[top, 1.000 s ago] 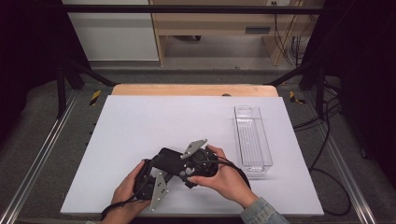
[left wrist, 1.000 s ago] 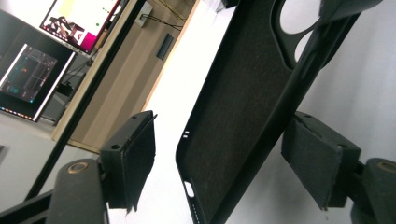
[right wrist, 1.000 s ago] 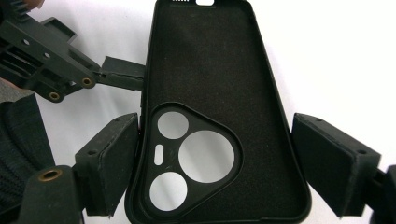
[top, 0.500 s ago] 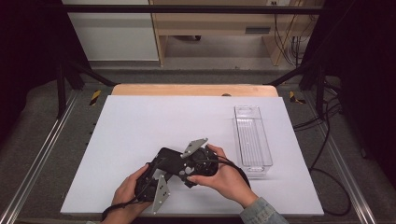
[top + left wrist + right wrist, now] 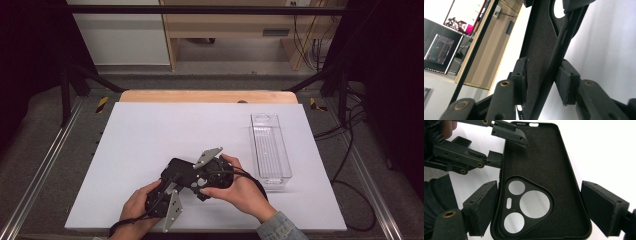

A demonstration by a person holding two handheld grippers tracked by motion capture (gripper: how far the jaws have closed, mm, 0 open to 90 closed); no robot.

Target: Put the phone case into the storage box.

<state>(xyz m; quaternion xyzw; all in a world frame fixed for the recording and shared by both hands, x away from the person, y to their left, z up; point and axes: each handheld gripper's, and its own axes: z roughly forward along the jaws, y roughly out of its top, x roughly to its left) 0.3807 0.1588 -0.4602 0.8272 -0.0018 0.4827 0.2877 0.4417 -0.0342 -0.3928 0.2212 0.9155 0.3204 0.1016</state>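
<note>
A black phone case (image 5: 541, 185) is lying near the table's (image 5: 150, 130) front edge, between both grippers. The left gripper (image 5: 544, 85), jaws just closing, is pinching the case's side wall. The right gripper (image 5: 539, 212) is straddling the camera end, one pad touching; grip cannot be confirmed.

phone case (image 5: 541, 165), centre of frame: matte black, finely speckled lining. both grippers' jaws: black, brass-coloured rivets. table (image 5: 150, 135): plain white, tan wooden far edge. bin (image 5: 270, 147), right: clear, colourless.
</note>
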